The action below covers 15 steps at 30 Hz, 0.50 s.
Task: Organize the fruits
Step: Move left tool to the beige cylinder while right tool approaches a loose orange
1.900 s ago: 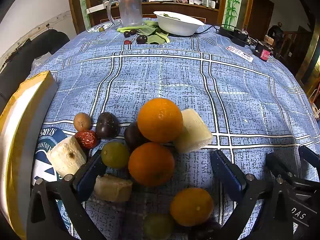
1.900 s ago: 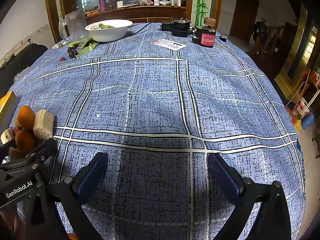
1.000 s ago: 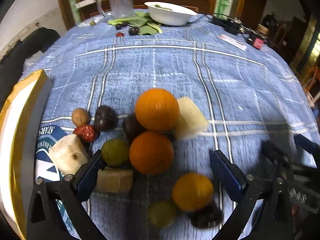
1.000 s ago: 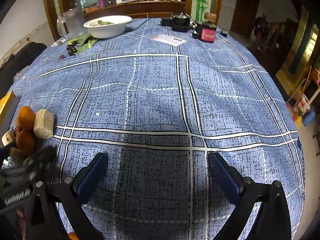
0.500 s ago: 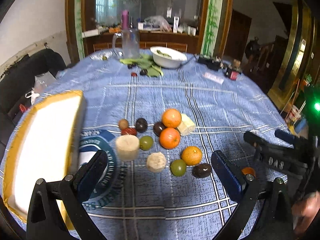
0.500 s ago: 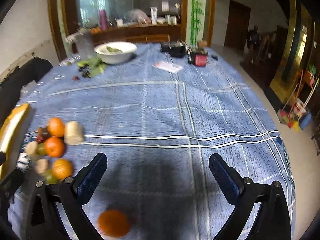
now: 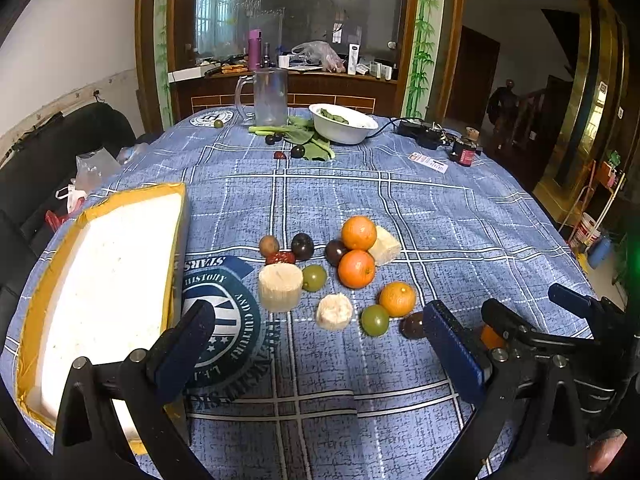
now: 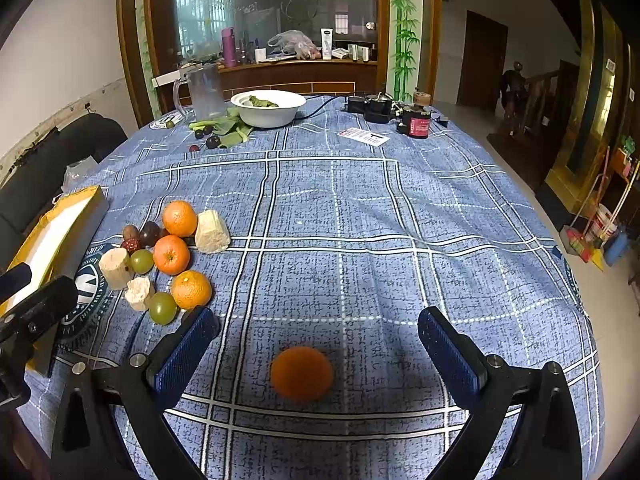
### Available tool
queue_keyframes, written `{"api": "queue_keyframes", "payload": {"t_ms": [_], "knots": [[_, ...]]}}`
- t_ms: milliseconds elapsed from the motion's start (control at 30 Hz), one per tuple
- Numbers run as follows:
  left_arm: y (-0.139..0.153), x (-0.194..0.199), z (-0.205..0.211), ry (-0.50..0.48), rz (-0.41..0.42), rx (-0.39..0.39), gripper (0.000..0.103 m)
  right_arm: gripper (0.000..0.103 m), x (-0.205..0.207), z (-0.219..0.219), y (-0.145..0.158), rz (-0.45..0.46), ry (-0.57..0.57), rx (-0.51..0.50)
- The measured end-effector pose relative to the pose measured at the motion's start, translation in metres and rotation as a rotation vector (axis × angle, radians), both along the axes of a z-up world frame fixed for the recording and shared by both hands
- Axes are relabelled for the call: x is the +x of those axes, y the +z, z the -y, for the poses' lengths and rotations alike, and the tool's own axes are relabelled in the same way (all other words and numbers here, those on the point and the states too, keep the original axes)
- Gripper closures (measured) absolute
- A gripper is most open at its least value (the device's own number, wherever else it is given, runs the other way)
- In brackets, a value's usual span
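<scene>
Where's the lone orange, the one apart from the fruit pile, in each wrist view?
Left wrist: only a sliver of the lone orange shows at lower right, mostly hidden behind the right claw.
Right wrist: low centre, the lone orange lies on the tablecloth between the open claw's fingers, touching neither.
Shared landmark: the white bowl at the table's far edge.

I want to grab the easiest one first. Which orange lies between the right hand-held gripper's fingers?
The lone orange, apart from the pile. It sits on the cloth between the open right hand-held gripper fingers; the other three oranges cluster at left.
</scene>
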State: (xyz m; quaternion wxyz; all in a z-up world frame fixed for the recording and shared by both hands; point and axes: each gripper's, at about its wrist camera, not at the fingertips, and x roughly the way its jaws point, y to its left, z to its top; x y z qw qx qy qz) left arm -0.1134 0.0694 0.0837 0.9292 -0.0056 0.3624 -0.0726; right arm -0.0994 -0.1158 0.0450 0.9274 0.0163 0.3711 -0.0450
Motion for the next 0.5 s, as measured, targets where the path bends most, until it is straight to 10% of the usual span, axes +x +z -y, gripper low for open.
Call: {"api": "queue_keyframes", "payload": {"t_ms": [500], "knots": [[-0.009,0.004,-0.011,0.029,-0.03,-0.015,0.0,0.001,0.005,-0.009,-0.015,-0.048,0.017,0.015]]}}
